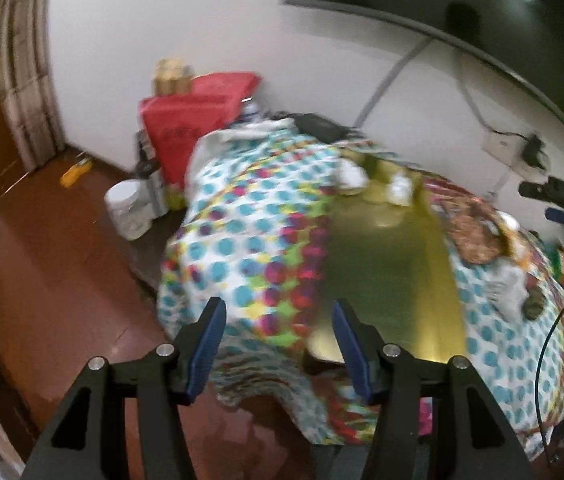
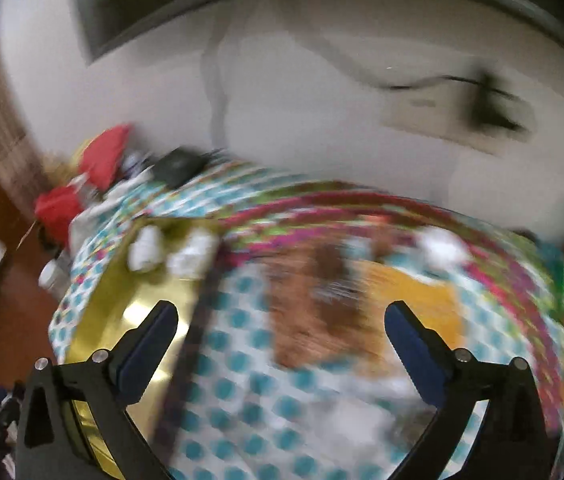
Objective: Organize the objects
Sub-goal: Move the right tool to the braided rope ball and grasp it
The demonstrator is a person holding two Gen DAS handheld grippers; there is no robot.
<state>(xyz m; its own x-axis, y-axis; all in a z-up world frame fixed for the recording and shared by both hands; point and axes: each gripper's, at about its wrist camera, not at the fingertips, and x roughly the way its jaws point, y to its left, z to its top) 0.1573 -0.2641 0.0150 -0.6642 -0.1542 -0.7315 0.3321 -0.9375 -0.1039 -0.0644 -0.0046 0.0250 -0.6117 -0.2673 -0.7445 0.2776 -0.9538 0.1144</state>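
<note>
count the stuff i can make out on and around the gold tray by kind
White bottles at the tray's far end: 2
Gold tray: 1
Red bags beyond the cloth: 1
White jar on the floor: 1
Dark flat item at the wall end: 1
Total: 6
The blurred clutter to the right cannot be counted.

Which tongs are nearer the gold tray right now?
Probably the right. The right tongs hang open just above the table, their left finger over the gold tray. The left tongs are open too, back at the table's near edge, short of the tray.
</note>
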